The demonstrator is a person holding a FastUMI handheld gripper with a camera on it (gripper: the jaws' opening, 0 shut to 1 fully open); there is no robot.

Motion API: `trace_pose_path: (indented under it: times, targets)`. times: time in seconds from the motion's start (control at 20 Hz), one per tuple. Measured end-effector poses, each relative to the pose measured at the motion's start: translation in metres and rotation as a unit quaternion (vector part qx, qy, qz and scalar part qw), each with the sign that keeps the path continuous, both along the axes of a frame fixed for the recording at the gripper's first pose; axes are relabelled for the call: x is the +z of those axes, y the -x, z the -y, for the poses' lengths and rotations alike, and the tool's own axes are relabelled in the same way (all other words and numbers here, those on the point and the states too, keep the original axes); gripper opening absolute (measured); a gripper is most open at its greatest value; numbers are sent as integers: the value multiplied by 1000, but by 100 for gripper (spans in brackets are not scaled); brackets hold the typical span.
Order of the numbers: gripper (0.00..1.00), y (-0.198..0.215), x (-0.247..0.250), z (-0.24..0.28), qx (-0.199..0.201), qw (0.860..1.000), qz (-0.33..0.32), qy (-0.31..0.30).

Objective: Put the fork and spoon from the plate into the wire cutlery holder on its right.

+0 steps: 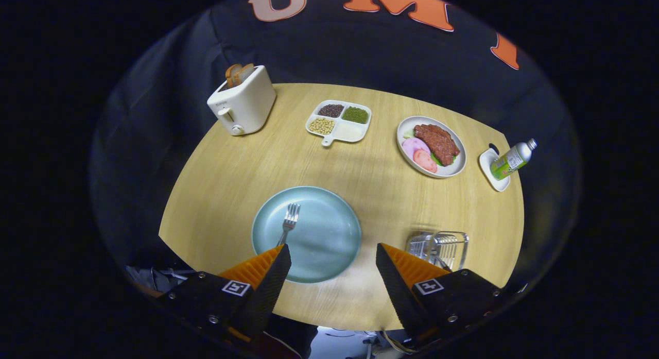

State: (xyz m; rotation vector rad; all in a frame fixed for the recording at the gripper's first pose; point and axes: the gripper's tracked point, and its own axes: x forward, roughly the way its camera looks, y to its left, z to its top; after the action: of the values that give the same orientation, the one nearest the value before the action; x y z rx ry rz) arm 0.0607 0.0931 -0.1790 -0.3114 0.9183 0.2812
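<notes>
A pale blue plate point(329, 235) lies on the round wooden table just ahead of my fingers. A metal fork point(289, 222) rests on its left half, tines pointing away, its handle running down behind my left finger. The wire cutlery holder point(437, 248) stands to the right of the plate, partly behind my right finger; something metal lies inside it, too hidden to name. My gripper point(333, 261) hovers above the near edge of the plate, open, with nothing between its fingers.
Across the table stand a white toaster point(242, 104) with bread, a divided dish point(340, 122) of beans, a plate of meat point(431, 147), and a bottle point(512, 159) on a small white dish. The table edge point(170, 235) curves near both fingers.
</notes>
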Motion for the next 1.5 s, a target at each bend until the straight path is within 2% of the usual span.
trace_pose_path:
  times: [0.2,0.4,0.7,0.8,0.85,1.2,1.35,1.5]
  targets:
    - [100,6,-39,-35,-9,1000,0,-19]
    - [100,9,-75,-50,-34,999,-5,-21]
    - [98,14,-108,-48,-64,998,-4,-7]
    - [93,16,-116,-46,-71,997,-5,-3]
    - [86,18,-119,-46,-73,997,-7,-3]
    - [58,27,-130,-46,-85,996,-20,-11]
    - [35,30,-137,-49,-84,996,-28,-14]
    - [16,27,-141,-48,-87,996,-21,-12]
